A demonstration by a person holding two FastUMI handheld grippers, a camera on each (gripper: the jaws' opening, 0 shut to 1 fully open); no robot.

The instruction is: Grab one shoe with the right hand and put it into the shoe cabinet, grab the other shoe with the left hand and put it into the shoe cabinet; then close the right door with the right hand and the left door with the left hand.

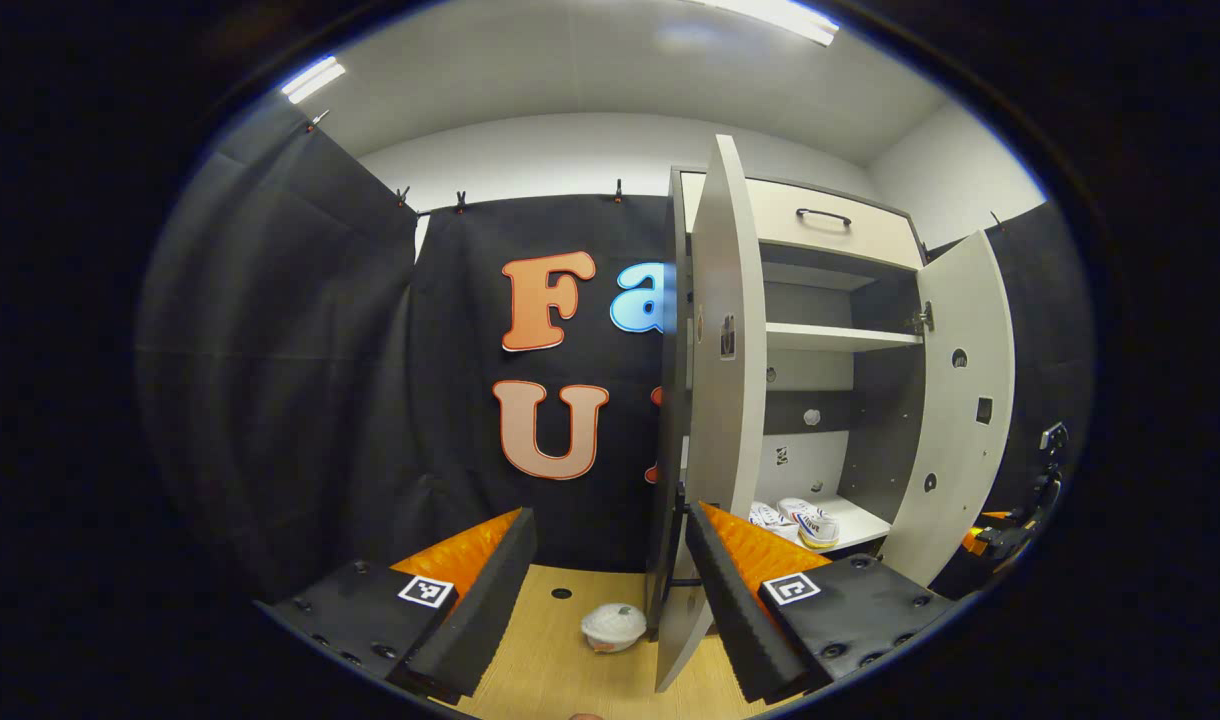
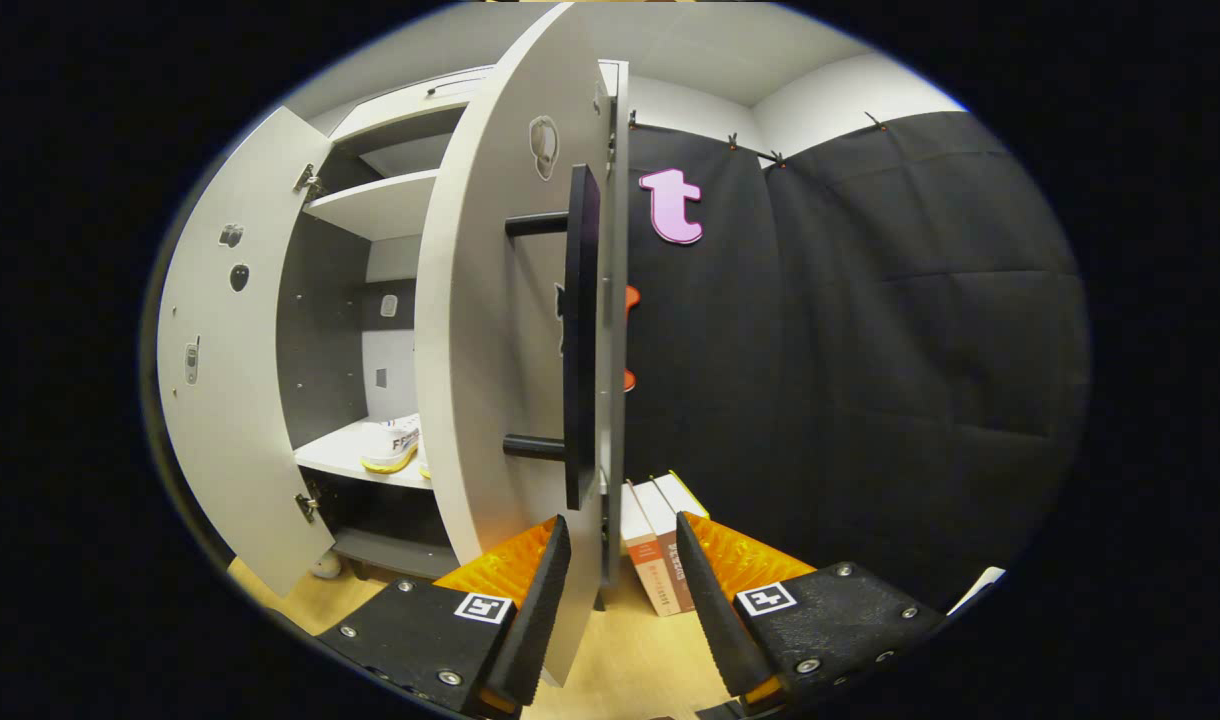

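The shoe cabinet [image 1: 840, 340] stands with both doors swung out. Two white shoes [image 1: 798, 520] lie side by side on its low shelf, also seen as shoes [image 2: 392, 444] in the right gripper view. My left gripper [image 1: 610, 595] is open, and the left door [image 1: 720, 380] stands edge-on just inside its right finger. My right gripper [image 2: 618, 600] is open too. The free edge of the right door [image 2: 500, 330], with its long black handle [image 2: 578, 330], stands between its fingers, close to the left one. Neither gripper presses on anything.
A white lidded bowl [image 1: 613, 626] sits on the wooden floor [image 1: 560, 670] beside the cabinet's left side. A few books [image 2: 660, 548] lean by the cabinet's right side. A drawer with a handle [image 1: 823, 217] tops the cabinet. Black cloth walls close in behind.
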